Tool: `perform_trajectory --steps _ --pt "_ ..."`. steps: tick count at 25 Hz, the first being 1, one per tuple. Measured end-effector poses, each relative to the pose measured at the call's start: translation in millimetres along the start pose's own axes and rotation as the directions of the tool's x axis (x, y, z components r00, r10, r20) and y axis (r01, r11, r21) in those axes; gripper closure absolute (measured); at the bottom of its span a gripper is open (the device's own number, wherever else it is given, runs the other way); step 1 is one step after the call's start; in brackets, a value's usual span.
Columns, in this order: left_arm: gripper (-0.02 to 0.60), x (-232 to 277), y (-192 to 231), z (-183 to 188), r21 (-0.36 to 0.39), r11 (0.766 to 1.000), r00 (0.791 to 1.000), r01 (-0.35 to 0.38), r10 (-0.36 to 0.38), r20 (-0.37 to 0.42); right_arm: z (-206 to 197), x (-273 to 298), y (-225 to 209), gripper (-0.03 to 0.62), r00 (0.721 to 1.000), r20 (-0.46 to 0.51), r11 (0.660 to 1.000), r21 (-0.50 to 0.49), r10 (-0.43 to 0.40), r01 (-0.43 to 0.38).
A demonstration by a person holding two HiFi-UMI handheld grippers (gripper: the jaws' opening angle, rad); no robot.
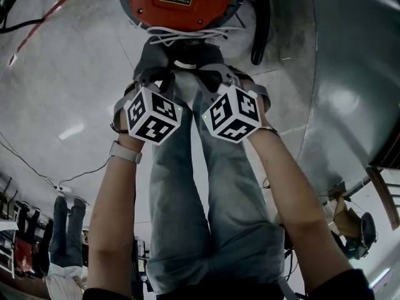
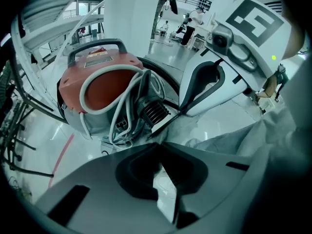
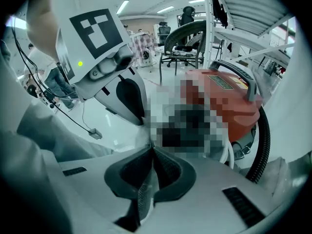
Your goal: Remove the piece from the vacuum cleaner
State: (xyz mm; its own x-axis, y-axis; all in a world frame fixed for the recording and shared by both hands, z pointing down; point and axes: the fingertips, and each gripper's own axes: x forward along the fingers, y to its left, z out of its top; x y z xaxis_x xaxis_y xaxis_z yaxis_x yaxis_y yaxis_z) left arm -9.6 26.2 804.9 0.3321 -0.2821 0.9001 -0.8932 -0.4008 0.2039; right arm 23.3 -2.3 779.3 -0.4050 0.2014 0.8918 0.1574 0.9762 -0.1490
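**A:** Where is the piece, going by the vacuum cleaner?

**B:** The grey cloth piece lies crumpled on the floor at the foot of the vacuum cleaner, on the side nearest the person. It sits just below the ribbed black fitting on the machine's body.

**A:** And the fingers?

**B:** Both pairs are drawn together. The left gripper has its tips pressed onto the edge of the cloth farthest from the vacuum cleaner, with only a thin slit showing farther back between the pads. The right gripper is closed too. The left gripper view shows its tips pinched on the corner of the cloth closest to the vacuum cleaner, just beside that fitting. The two grippers sit side by side, near each other but apart.

**A:** What crowds them?

**B:** A white cord is looped round the vacuum cleaner's red top and hangs down its front, close above the cloth. A black hose curves down the vacuum cleaner's right side in the head view. The person's legs stand right behind the grippers, opposite the machine.

**A:** Open room?

**B:** Grey floor spreads to the left of the vacuum cleaner, crossed by a red line.
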Motion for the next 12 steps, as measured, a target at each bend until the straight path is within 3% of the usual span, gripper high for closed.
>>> perform_trajectory --steps 12 --pt "0.546 0.3 3.3 2.8 0.019 1.0 1.0 0.008 -0.008 -0.024 0.3 -1.1 7.2 0.559 1.0 0.005 0.999 0.042 -0.01 0.01"
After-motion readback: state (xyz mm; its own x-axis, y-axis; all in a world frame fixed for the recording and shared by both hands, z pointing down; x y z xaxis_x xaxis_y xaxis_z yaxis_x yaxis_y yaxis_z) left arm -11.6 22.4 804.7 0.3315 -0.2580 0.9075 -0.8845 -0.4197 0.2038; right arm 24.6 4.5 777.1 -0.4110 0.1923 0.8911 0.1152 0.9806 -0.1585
